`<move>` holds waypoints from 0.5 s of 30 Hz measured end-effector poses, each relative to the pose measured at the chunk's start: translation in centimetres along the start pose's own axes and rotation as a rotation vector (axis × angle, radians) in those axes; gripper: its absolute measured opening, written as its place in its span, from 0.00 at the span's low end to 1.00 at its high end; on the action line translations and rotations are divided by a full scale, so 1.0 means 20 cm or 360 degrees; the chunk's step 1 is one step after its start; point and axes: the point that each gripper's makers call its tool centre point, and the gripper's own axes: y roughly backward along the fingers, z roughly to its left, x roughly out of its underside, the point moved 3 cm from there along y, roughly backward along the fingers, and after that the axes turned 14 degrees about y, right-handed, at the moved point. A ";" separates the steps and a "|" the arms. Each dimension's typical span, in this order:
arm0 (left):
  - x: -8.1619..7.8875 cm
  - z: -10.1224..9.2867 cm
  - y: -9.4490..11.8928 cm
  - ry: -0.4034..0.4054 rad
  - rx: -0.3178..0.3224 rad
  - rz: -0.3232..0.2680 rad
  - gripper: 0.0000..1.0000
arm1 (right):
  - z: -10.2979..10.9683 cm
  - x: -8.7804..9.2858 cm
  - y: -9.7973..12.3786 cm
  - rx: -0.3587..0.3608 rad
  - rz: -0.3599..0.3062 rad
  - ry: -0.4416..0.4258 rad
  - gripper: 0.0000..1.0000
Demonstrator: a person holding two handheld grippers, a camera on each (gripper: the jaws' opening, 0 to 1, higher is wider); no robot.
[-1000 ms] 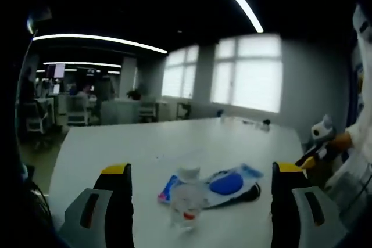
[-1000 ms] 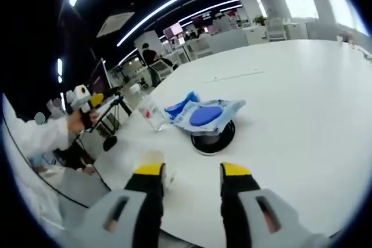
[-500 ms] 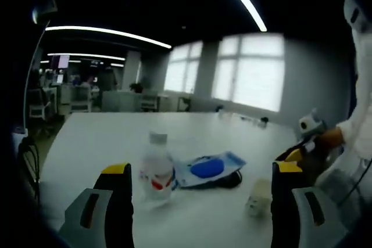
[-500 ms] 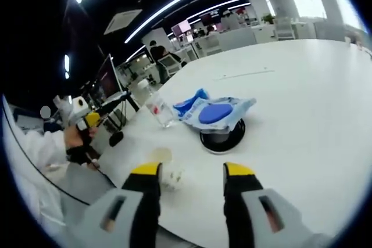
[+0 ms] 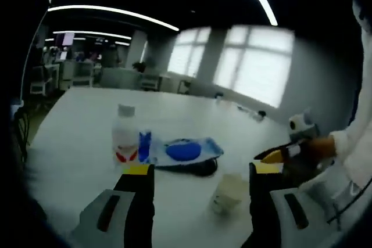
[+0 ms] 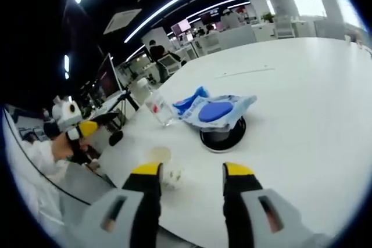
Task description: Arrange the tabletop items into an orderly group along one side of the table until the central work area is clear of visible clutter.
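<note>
On the white table point(image 6: 302, 103) a clear water bottle point(image 6: 158, 108) with a red label stands upright next to a blue-and-white packet point(image 6: 218, 110). The packet lies over a black round disc point(image 6: 222, 137). A small pale cup point(image 6: 165, 169) sits nearer, just beside the left jaw of my right gripper point(image 6: 192, 171), which is open and holds nothing. In the left gripper view the bottle point(image 5: 125, 140), packet point(image 5: 183, 150) and cup point(image 5: 228, 193) lie ahead of my open left gripper point(image 5: 202, 169). A hand holds the right gripper point(image 5: 285, 154) at that view's right.
The table edge point(image 6: 116, 166) runs close on the left of the right gripper view, with a tripod stand point(image 6: 113, 126) and office desks beyond it. Small items point(image 5: 256, 113) lie at the table's far side near the windows. Bare tabletop spreads to the right of the disc.
The left gripper's jaws have narrowed while staying open, and its view has swung so the bottle and cup sit further left. The right gripper view has barely shifted.
</note>
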 end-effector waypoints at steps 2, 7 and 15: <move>0.08 -0.02 -0.04 0.0177 -0.0083 0.0124 0.61 | 0.00 0.01 0.00 0.0000 0.0009 0.0005 0.39; 0.22 0.02 -0.11 0.0269 -0.0281 0.0245 0.44 | -0.01 0.03 0.01 0.0013 0.0008 -0.0017 0.39; 0.28 -0.01 -0.20 0.0371 -0.0343 0.0333 0.32 | -0.03 0.06 0.03 0.0036 0.0015 -0.0032 0.38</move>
